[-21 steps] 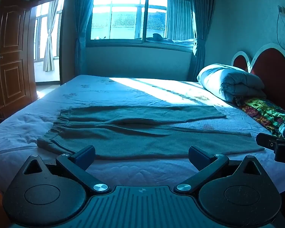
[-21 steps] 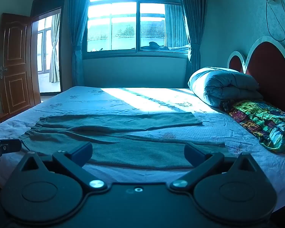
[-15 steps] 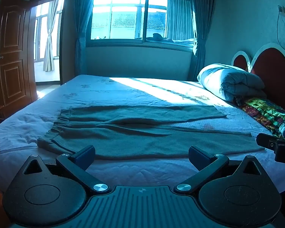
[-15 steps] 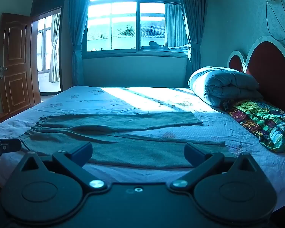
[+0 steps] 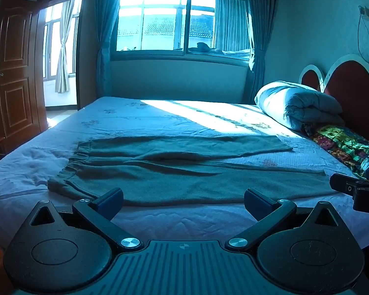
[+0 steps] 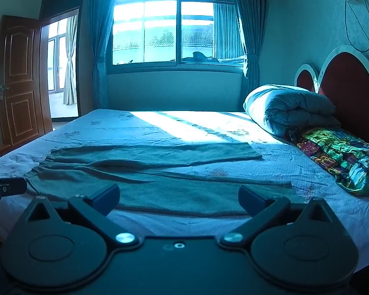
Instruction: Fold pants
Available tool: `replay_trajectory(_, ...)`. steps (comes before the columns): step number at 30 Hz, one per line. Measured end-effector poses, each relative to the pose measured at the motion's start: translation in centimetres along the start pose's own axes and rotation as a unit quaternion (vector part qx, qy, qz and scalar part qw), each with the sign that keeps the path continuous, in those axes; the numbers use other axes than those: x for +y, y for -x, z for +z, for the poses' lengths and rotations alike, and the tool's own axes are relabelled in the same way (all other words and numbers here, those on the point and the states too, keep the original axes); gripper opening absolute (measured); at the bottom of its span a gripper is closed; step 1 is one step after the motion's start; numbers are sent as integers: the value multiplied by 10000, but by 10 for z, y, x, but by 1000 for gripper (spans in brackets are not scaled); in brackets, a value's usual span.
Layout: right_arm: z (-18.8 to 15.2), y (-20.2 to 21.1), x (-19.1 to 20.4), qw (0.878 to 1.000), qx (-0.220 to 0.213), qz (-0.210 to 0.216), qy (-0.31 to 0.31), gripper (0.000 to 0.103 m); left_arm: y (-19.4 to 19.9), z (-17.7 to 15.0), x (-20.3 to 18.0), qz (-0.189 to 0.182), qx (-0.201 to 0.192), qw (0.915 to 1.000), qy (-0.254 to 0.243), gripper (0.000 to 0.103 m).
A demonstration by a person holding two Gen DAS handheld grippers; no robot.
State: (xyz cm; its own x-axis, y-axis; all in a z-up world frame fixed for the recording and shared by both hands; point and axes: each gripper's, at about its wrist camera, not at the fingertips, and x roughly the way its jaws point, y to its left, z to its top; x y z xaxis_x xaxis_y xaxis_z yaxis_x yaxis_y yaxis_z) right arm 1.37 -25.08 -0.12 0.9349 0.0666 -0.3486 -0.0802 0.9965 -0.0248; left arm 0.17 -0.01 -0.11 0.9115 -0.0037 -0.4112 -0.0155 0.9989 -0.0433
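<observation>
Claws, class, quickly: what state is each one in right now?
Left claw: open, holding nothing, short of the pants.
Right claw: open, holding nothing, also short of the pants.

The left gripper (image 5: 183,202) has its two fingers spread wide apart, with nothing between them. The right gripper (image 6: 179,200) is spread wide too and holds nothing. They sit side by side, each one peeking in at the edge of the other's view
</observation>
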Motion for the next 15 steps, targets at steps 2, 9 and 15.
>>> replay_trajectory(2, 0, 0, 1, 10000, -8, 0, 13, 97, 0, 0, 0, 5, 1, 10000, -9, 103)
replay_trajectory(9, 0, 1, 0, 10000, -6, 2, -4, 97, 0, 0, 0, 4, 7, 10000, -9, 103)
replay_trajectory(15, 0, 2, 0, 10000, -8, -8, 14, 97, 0, 0, 0, 5, 21, 10000, -7, 103)
